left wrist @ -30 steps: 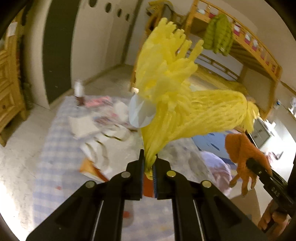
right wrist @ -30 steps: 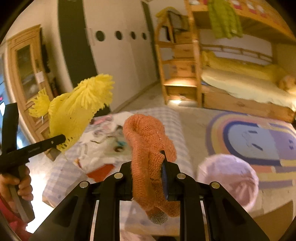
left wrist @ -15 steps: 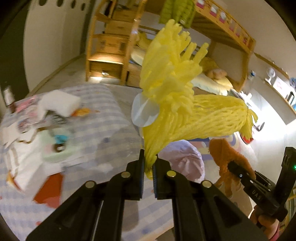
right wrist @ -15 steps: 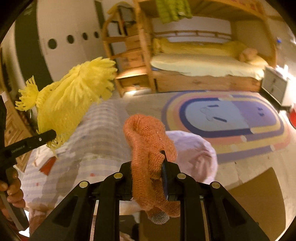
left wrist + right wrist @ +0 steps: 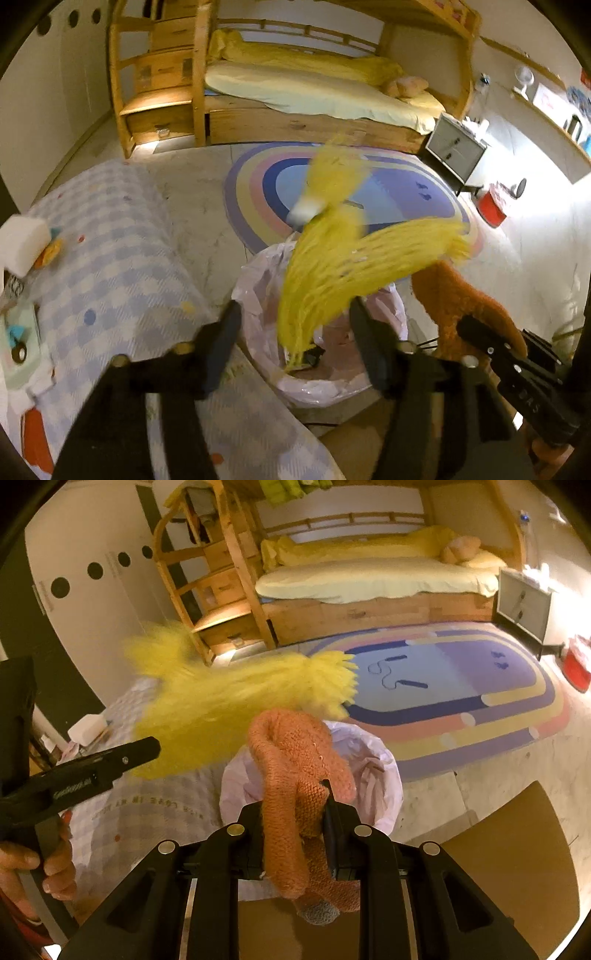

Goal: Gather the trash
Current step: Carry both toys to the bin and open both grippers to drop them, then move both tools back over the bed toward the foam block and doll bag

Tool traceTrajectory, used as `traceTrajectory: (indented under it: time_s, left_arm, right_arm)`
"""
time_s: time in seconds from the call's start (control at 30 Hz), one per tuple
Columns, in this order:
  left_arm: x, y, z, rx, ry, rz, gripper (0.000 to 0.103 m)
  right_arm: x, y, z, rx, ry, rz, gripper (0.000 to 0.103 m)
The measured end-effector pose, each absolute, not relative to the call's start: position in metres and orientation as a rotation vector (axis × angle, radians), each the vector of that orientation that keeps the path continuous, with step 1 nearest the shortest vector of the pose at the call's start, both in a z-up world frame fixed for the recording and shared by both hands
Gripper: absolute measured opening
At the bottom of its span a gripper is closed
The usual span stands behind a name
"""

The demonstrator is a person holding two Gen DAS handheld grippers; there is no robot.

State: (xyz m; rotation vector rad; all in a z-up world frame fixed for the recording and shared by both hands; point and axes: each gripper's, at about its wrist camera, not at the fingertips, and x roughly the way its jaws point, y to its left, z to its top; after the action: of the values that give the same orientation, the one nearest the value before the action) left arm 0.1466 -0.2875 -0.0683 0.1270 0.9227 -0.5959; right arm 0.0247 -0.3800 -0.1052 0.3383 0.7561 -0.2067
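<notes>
My left gripper is above the trash bin, which is lined with a pale pink bag. Its jaws are opening, and a yellow foam net, blurred, hangs loose between the fingers without being pressed, its lower end inside the bin mouth. My right gripper is shut on an orange knitted piece just before the bin. In the right wrist view the yellow net streaks past the left gripper's finger. The orange piece shows at the right of the left wrist view.
A table with a blue checked cloth carries a white box and scraps at the left. Beyond the bin lie a striped rug, a wooden bunk bed and a grey cabinet. Brown cardboard lies on the floor at right.
Both grippers have swung away from the table to over the bin and tipped downward. The left jaws have parted and the yellow net has come loose. The right still grips the orange piece.
</notes>
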Motion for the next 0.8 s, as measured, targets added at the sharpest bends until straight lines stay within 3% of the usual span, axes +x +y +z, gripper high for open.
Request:
traceTrajectory:
  time_s: [0.23,0.33,0.4,0.43,0.8]
  left_arm:
    - [0.148,-0.275,-0.064,0.154,0.881,-0.570,0.066]
    - [0.145,-0.265,-0.059,0.146,0.868,-0.540,0.067]
    - [0.144,-0.259,-0.056,0.140,0.861,-0.525,0.068]
    - [0.144,-0.255,-0.055,0.134,0.858,-0.516,0.068]
    - [0.123,-0.215,-0.032,0.091,0.811,-0.465,0.068]
  right_arm:
    - [0.043,-0.385,-0.120,0.358,0.778,-0.189,0.023]
    - [0.057,-0.385,-0.123,0.361,0.778,-0.177,0.028]
    - [0.066,-0.383,-0.123,0.350,0.773,-0.179,0.055]
    - [0.068,-0.381,-0.120,0.343,0.765,-0.184,0.058]
    - [0.044,-0.354,-0.080,0.291,0.701,-0.171,0.059]
